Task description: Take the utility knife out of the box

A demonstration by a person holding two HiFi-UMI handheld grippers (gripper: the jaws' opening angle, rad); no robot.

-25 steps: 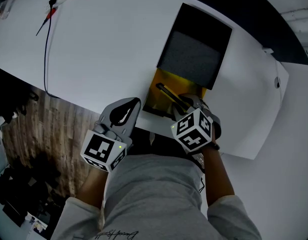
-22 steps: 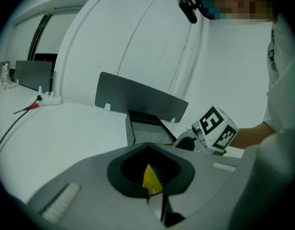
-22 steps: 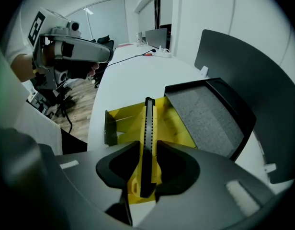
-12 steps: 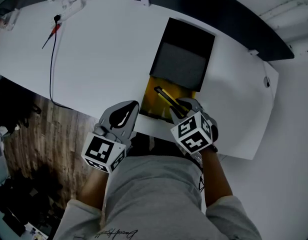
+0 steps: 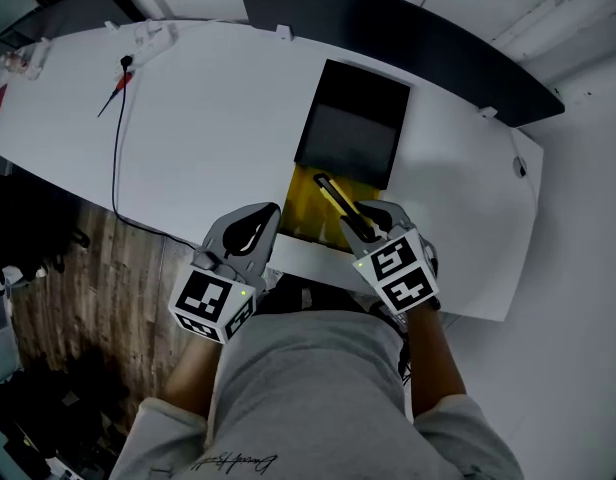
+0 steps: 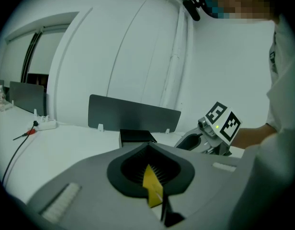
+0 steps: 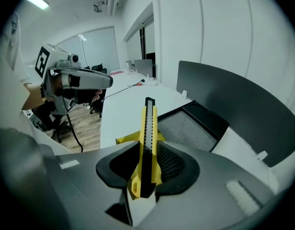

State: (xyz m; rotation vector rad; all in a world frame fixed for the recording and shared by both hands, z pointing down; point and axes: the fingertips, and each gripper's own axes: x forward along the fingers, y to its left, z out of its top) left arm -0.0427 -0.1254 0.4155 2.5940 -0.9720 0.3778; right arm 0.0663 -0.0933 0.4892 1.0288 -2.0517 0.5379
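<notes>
Over the box (image 5: 306,206), right gripper (image 5: 366,218) clamps the utility knife (image 5: 331,192); left gripper (image 5: 260,220) clenched, yellow sliver (image 6: 152,188) there unclear.

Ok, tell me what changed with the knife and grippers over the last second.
The right gripper, shut on the utility knife, seems to have drawn it slightly back toward the person; more of it shows over the yellow box. The left gripper stayed shut on the box's edge, and the black tray kept its place.

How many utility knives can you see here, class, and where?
1. The utility knife is clamped in the right gripper's jaws, held over the open yellow box near the table's front edge. Another could lie hidden inside the box.
</notes>
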